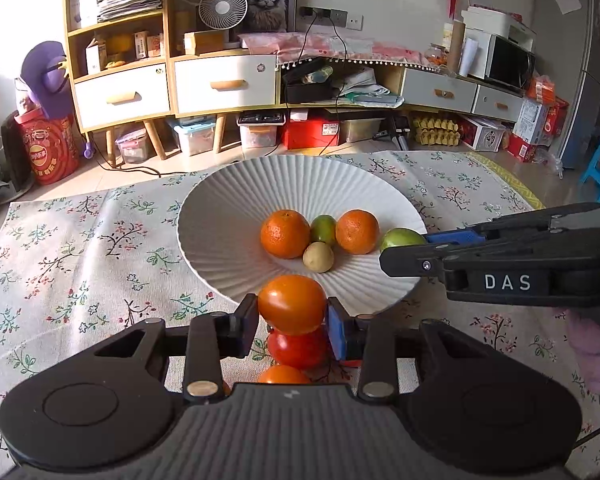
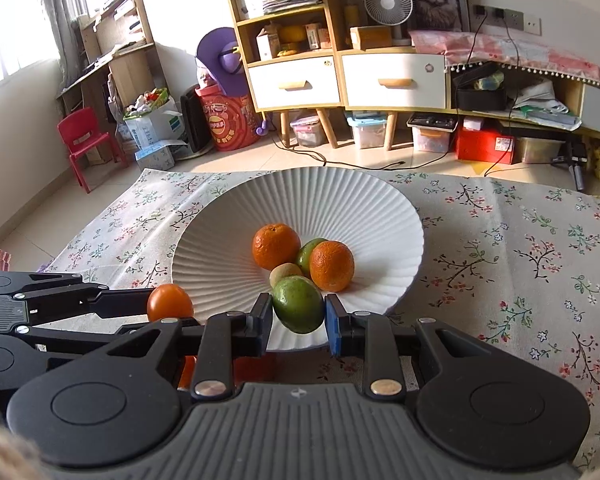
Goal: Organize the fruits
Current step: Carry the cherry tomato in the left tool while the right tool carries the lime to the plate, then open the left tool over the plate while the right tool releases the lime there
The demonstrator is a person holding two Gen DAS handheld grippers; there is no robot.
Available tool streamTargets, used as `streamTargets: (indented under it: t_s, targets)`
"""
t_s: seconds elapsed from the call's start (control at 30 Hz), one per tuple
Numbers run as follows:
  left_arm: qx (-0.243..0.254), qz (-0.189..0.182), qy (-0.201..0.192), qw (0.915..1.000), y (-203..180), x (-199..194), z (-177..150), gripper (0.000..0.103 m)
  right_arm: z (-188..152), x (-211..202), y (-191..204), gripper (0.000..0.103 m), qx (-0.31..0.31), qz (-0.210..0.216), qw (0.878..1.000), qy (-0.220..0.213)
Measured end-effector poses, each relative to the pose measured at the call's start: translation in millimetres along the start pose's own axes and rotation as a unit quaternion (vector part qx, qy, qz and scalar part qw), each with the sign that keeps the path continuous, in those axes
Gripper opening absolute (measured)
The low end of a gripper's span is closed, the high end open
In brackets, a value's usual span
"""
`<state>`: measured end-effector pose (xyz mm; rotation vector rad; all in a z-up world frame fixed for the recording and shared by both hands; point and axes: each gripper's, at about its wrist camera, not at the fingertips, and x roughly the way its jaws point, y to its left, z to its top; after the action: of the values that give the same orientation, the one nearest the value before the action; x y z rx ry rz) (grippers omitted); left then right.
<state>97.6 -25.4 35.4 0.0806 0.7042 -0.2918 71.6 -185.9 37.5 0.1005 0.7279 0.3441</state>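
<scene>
The left tongs [image 1: 292,320] grip an orange tomato [image 1: 291,304] at the white plate's [image 1: 220,216] near rim. The right tongs [image 2: 298,316] clench a green lime [image 2: 298,304] above that rim. Beyond, two oranges [image 1: 285,234] rest on the plate on the floral tabletop [image 1: 80,248].

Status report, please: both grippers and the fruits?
Left gripper holds orange tomato. Right gripper holds green fruit, over plate rim. Nothing blocking.

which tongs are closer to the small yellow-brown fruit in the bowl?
Right. The right tongs, shut on a green fruit, sit just before the yellow-brown fruit. The left tongs, gripping an orange tomato, hang at the bowl rim.
</scene>
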Motion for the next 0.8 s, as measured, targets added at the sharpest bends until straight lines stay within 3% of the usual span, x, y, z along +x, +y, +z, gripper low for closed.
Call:
streamTargets:
  t_s: [0.27,0.8]
  targets:
    - [0.041,0.002,0.013,0.9991,-5.6,25.8,10.7,0.031,4.8,14.4,-6.3,0.025,-0.009,0.011,1.0,0.014]
    - [0.053,-0.01,0.014,0.9985,-3.6,44.5,14.1,0.032,9.9,28.1,-15.5,0.024,-0.006,0.006,1.0,0.016]
